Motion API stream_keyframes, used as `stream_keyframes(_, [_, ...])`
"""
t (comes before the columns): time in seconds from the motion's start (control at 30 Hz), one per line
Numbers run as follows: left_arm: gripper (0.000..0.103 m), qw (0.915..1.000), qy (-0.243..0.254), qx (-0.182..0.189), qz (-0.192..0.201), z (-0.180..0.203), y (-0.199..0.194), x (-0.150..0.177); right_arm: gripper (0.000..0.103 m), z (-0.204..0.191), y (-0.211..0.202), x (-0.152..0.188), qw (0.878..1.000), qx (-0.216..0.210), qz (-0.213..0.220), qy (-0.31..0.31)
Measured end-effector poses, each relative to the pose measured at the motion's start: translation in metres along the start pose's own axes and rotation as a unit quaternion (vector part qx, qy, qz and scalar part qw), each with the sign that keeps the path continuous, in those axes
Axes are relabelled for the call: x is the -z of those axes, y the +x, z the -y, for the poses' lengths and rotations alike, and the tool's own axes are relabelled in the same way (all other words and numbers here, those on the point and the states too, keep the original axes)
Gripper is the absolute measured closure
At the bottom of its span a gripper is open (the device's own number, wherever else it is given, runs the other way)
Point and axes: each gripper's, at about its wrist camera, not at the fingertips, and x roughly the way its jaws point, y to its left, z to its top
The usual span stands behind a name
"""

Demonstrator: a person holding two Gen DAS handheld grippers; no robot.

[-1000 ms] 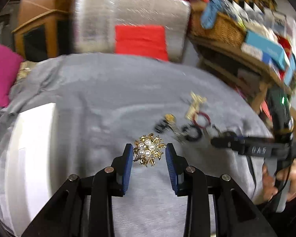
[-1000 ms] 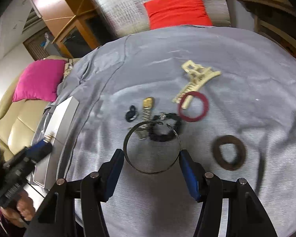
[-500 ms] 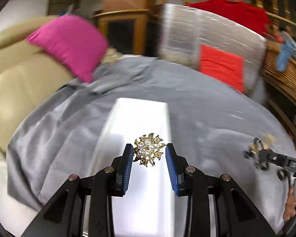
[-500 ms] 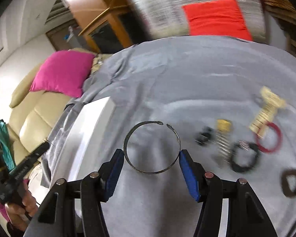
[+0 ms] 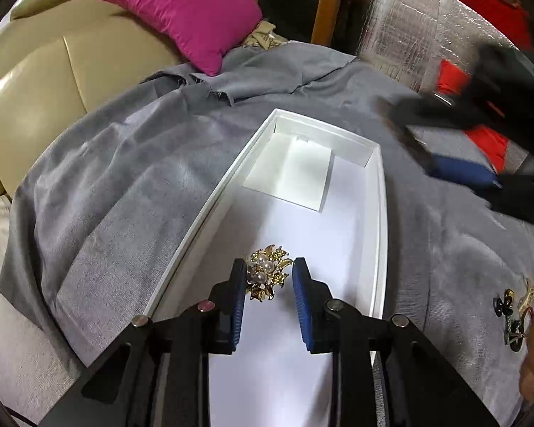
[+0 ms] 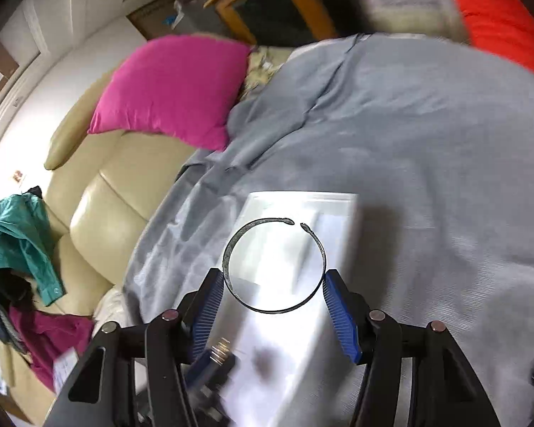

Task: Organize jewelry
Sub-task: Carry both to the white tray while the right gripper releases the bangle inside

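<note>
**Brooch and bangle held over white box**

Left wrist: left tongs [image 5: 268, 286] clamp a gold brooch [image 5: 267, 276] with pearls, blue pads on both sides of it. Brooch sits low over the white box [image 5: 380, 213]; can't tell if it touches the floor of the box. Box is open, long, lying on grey cloth [image 5: 124, 185]. A white card [image 5: 292, 174] lies at the far end inside. Right tongs [image 5: 462, 172] enter at upper right, heavily blurred, one blue pad readable, rest a dark smear. Leftover jewelry [image 5: 514, 316] lies on the cloth at far right, small and partly cut by the frame edge; pieces hard to separate. Pink cushion [image 5: 181, 10] on beige sofa [image 5: 53, 82] behind.

Right wrist: right tongs [image 6: 274, 297] grip a thin dark bangle [image 6: 274, 265], pads pressed on its two sides, its gap facing away. Bangle hangs above the box [image 6: 338, 206], which is motion-blurred and overexposed, inside unreadable. Left tongs [image 6: 211, 363] show below at bottom left, blurred, brooch not discernible. Cloth [image 6: 427, 142], cushion [image 6: 174, 89], sofa [image 6: 117, 195] around.
</note>
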Motion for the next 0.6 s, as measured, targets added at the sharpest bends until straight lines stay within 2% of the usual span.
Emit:
stream_keyframes(0.3, [0.076, 0.9998, -0.004, -0.009, -0.016, -0.006, 0.010, -0.001, 0.042, -0.004, 0.084, -0.023, 0.998, 0.002, -0.062, 0.017])
stream_keyframes(0.53, [0.075, 0.9989, -0.008, -0.017, -0.043, -0.009, 0.020, 0.000, 0.040, 0.007, 0.107, -0.020, 0.995, 0.013, -0.088, 0.040])
stream_keyframes(0.6, [0.075, 0.9986, -0.012, -0.019, -0.047, -0.011, 0.021, 0.000, 0.033, 0.008, 0.108, -0.019, 0.995, 0.007, -0.091, 0.043])
